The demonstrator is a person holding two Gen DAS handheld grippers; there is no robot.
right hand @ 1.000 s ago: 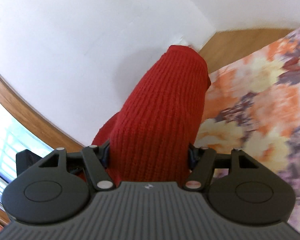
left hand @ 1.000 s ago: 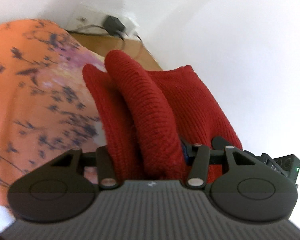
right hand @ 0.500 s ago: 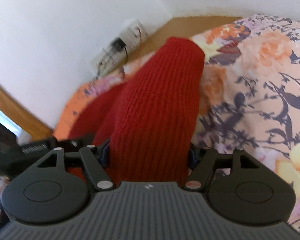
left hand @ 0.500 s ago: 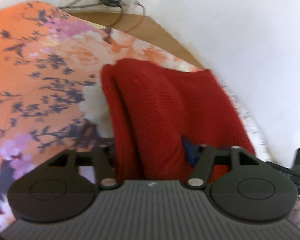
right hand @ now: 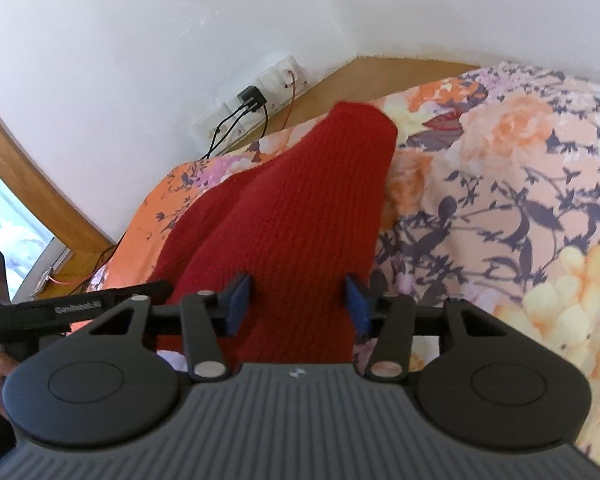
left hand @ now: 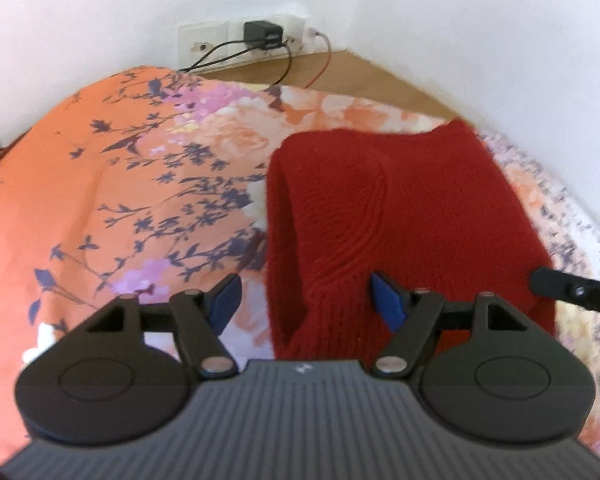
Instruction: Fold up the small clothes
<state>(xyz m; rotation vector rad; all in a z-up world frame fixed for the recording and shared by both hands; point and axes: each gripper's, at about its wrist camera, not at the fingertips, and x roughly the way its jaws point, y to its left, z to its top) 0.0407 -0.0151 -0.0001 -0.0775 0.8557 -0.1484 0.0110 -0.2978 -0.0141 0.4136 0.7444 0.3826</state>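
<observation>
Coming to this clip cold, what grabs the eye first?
The red knit garment, lying on the orange floral bedspread and running forward between both gripper views. The left hand-held gripper stands open around its near edge. Behind, a black charger sits in the wall socket.

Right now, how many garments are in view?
1: a red knit on the floral sheet, its near end in the right gripper; more may lie out of view.

Red knit (left hand: 400, 216) between spread fingers (left hand: 388, 300)
</observation>
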